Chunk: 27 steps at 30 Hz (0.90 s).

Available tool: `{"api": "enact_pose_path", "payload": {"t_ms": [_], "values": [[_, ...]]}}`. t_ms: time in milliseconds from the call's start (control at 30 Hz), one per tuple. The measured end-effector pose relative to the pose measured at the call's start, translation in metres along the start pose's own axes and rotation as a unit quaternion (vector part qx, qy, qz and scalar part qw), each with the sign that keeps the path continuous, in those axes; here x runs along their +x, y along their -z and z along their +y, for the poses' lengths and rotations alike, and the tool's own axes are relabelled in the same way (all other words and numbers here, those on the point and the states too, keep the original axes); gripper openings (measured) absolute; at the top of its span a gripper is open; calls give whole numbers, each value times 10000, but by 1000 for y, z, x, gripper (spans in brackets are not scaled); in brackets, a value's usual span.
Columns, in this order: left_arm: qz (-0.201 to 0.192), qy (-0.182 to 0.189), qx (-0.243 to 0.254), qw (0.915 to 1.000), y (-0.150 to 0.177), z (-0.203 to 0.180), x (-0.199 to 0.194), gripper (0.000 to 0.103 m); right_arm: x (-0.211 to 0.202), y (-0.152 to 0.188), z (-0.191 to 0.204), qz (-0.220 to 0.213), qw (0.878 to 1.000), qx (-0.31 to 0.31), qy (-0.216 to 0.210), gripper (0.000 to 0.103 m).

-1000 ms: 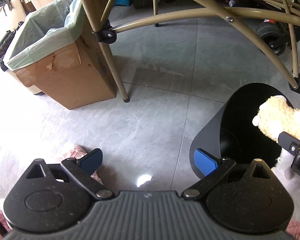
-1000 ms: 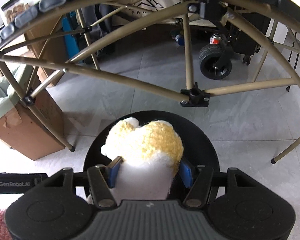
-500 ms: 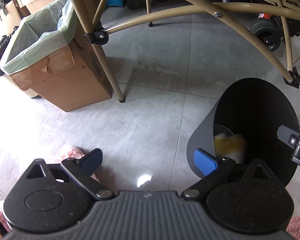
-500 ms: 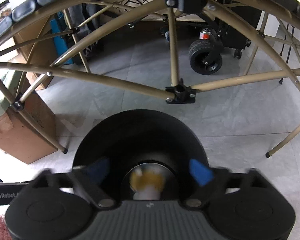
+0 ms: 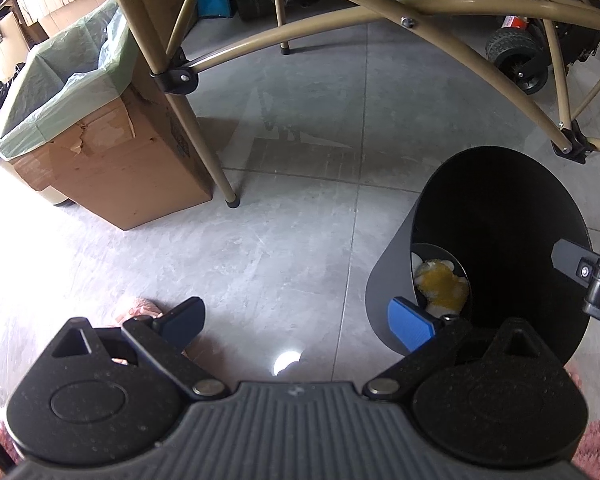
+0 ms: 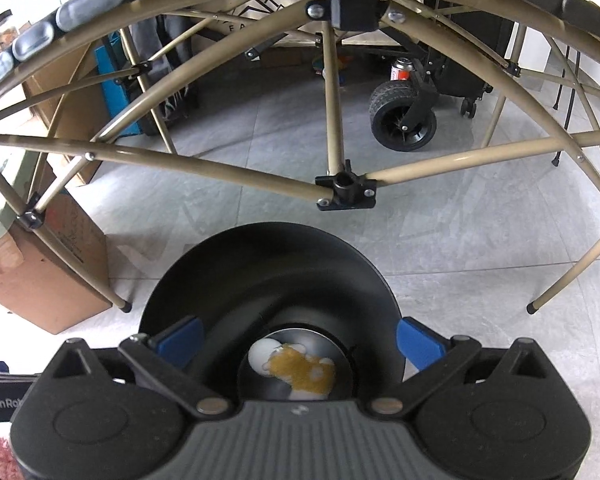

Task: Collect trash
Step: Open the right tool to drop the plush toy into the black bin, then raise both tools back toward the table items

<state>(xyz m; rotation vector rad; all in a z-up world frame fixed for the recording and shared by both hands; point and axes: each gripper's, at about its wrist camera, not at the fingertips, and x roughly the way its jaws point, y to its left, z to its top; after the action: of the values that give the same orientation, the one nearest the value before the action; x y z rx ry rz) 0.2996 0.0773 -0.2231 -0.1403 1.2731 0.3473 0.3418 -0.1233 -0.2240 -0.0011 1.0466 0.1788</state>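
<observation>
Grey stone-look floor tiles (image 5: 292,216) run under a tan metal folding frame (image 6: 336,128). At the left stands a brown cardboard box lined with a pale green plastic bag (image 5: 112,160), one frame leg planted just beside it. Next along, the left gripper (image 5: 296,324) hangs above bare floor with its blue-padded fingers (image 5: 410,322) spread wide and nothing between them; a pink fuzzy cloth (image 5: 140,308) lies by its left finger. Further right, a black round waste bin (image 5: 384,292) stands open on the tiles, and a yellow-and-white fluffy plush toy (image 6: 296,372) lies at its bottom, free of either tool. Directly over the bin mouth the right gripper (image 6: 300,342) is opening, its jaws near their widest, pads apart and touching nothing.
</observation>
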Motion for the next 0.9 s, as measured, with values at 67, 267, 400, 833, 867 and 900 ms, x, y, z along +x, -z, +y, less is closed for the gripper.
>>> {"api": "enact_pose_path", "payload": {"t_ms": [67, 267, 400, 833, 867, 900], "values": [[-14, 1, 9, 10000, 0, 0, -1, 100, 0, 0, 0, -2, 10000, -18, -6, 103], [-72, 26, 31, 10000, 1, -2, -5, 100, -6, 1, 0, -77, 10000, -48, -15, 103], [-222, 124, -40, 9997, 0, -2, -14, 100, -19, -1, -3, -264, 9996, -66, -55, 103], [-1236, 380, -163, 9915, 3, -5, -66, 100, -84, -8, -22, -1208, 9919, 79, -376, 103], [-1309, 395, -166, 9905, 3, -6, -71, 100, -89, -9, -24, -1269, 9910, 86, -413, 103], [-1392, 394, -178, 9893, 4, -6, -76, 100, -95, -9, -25, -1336, 9900, 88, -453, 103]]}}
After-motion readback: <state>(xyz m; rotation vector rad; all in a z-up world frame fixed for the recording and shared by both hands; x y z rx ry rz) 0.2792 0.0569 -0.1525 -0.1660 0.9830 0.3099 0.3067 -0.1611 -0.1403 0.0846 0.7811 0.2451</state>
